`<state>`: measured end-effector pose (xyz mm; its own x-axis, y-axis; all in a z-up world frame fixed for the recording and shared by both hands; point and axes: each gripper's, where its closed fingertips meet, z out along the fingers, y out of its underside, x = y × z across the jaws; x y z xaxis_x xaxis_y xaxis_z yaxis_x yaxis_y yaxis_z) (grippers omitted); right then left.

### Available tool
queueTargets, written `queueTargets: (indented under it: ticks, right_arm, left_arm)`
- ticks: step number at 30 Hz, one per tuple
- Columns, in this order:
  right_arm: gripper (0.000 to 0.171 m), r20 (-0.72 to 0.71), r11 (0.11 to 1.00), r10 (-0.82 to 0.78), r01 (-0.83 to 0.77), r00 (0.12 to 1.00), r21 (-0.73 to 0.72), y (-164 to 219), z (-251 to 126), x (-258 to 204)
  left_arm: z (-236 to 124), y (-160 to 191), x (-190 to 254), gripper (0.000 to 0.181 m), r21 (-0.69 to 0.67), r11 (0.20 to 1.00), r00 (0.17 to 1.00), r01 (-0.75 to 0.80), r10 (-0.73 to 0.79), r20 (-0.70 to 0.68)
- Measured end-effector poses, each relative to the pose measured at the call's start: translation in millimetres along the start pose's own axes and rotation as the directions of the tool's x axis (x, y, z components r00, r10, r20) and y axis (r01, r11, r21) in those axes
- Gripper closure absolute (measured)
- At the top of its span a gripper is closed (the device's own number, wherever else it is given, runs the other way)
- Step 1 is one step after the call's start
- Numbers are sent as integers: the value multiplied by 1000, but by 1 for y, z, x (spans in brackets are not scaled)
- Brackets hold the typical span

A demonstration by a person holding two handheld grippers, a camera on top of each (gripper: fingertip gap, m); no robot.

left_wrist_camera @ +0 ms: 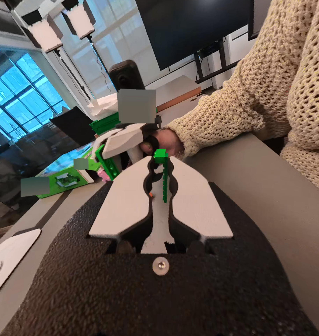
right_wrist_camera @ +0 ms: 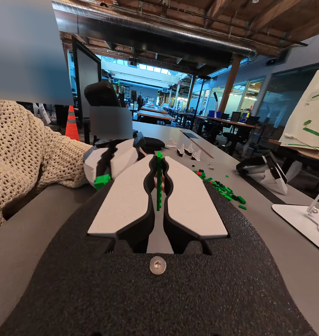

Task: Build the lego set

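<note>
In the left wrist view my left gripper (left_wrist_camera: 159, 161) is shut on a thin green Lego plate (left_wrist_camera: 165, 181) held edge-on, with a brighter green brick (left_wrist_camera: 160, 154) at its far end. Beyond it my right gripper (left_wrist_camera: 97, 156) holds a long green plate with holes (left_wrist_camera: 108, 165), tilted. In the right wrist view my right gripper (right_wrist_camera: 159, 159) is shut on that long green plate (right_wrist_camera: 159, 183), seen edge-on. My left gripper (right_wrist_camera: 102, 172) is close on the left, with its green brick (right_wrist_camera: 101, 181) showing at the tips. The two pieces are close together above the grey table (right_wrist_camera: 255, 241).
A pile of loose green bricks (right_wrist_camera: 222, 189) lies right of my right gripper. An instruction booklet (right_wrist_camera: 311, 112) stands on a white stand base (right_wrist_camera: 298, 218). A spare gripper (right_wrist_camera: 267, 169) and spare fingers (right_wrist_camera: 184, 151) lie farther back. The green set box (left_wrist_camera: 64, 174) lies left. A knit sleeve (left_wrist_camera: 227, 116) rests on the table. The tips of one gripper are about 6 cm away from the tips of the other.
</note>
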<state>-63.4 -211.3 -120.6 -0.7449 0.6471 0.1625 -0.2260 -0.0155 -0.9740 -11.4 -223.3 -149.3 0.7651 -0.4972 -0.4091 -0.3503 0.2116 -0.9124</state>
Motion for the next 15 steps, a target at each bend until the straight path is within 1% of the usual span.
queueTargets:
  ticks: [2, 4, 7, 8, 9, 12, 15]
  right_arm:
    - [166, -29, 1000, -23, 22, 999, -9, 1, -1, 5]
    - [167, -66, 1000, -24, 22, 998, -21, 3, -4, 12]
    - [167, -99, 994, 8, -18, 995, -108, 21, -8, 21]
    - [167, -81, 986, 35, -48, 996, -160, 30, -8, 21]
    - [166, -74, 982, 64, -76, 995, -172, 34, -9, 22]
    - [166, -44, 992, 113, -115, 993, -58, 17, -4, 18]
    - [166, -17, 996, 82, -83, 996, -44, 9, 3, 12]
  left_arm:
    - [0, 0, 0, 169, -5, 1000, 1000, -18, 18, 10]
    - [-1, 7, -9, 168, -57, 998, 997, -33, 36, 64]
    - [-6, 22, -17, 168, -134, 990, 995, -44, 55, 79]
    - [-8, 26, -18, 168, -153, 987, 995, -43, 56, 77]
    - [-9, 28, -19, 168, -163, 986, 996, -36, 48, 70]
    - [-7, 30, -12, 168, -145, 989, 1000, 23, -20, 23]
    - [-2, 33, -1, 168, -172, 985, 999, 11, -16, -30]
